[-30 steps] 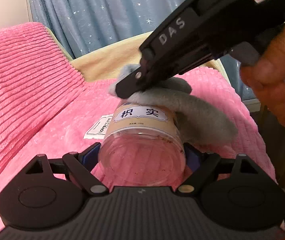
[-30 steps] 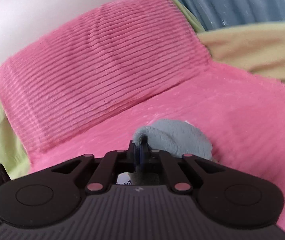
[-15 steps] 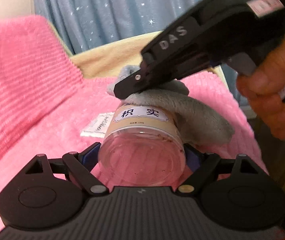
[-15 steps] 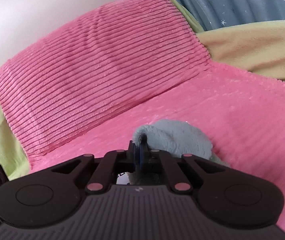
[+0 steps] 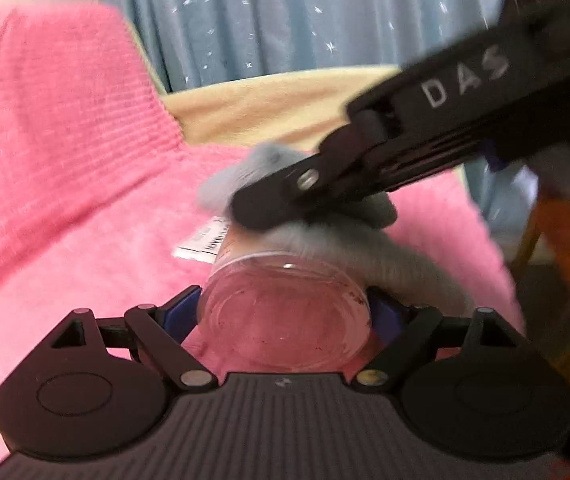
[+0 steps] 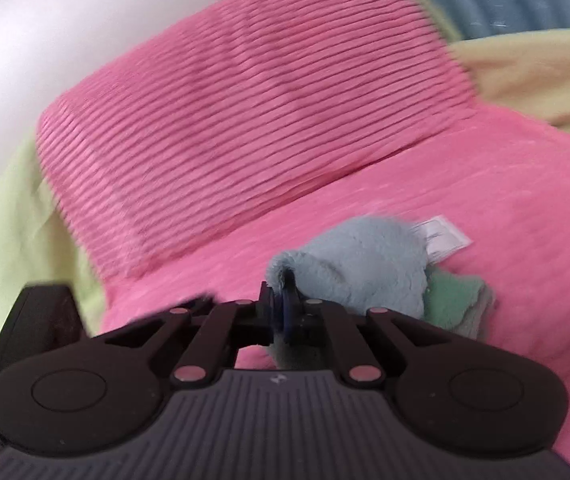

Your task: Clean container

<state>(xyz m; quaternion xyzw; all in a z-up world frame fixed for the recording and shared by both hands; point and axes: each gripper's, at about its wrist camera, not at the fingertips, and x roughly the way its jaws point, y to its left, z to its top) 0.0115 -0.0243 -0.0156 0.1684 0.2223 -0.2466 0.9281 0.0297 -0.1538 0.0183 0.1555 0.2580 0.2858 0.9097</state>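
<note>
Centrally, container position: the clear jar lies on its side between the blue pads of the left gripper, its base turned toward the camera, above the pink blanket and away from its edges.
Left gripper state: fingers clamped on the jar's two sides.
Right gripper position: the right gripper reaches in from the upper right of the left wrist view and presses a grey cloth onto the jar's upper side.
Right gripper state: jaws opening, yet the pads still pinch a fold of the cloth between them.
Container appearance: transparent round wall and base, pink showing through, dark specks along the rim of the base, a pale label band around the far part.
Nearby item: a white tag lies on the blanket just beyond the jar.
Hidden or unclear: the jar's mouth faces away; label text is blurred; the cloth covers the jar's top and right shoulder; the right wrist view does not show the jar.
</note>
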